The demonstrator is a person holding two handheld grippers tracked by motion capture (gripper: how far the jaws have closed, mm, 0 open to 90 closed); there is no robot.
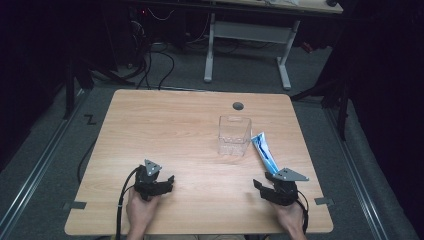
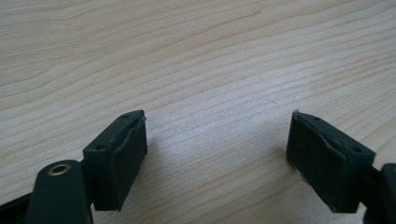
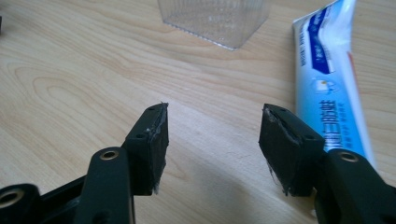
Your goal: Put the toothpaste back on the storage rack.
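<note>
Toothpaste tube laid flat on table, right side, just beside clear plastic container. Long axis run diagonally in high view: one end pointed toward far side near container, other end pointed at right gripper. Right gripper jaws spread wide, nothing held; tube seen just beside one jaw. Left gripper jaws spread wide over bare wood, nothing held.

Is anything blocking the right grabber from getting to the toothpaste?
No. The right gripper is open with bare table between its jaws, and the toothpaste tube lies just beside it. The clear plastic box stands farther off.
</note>
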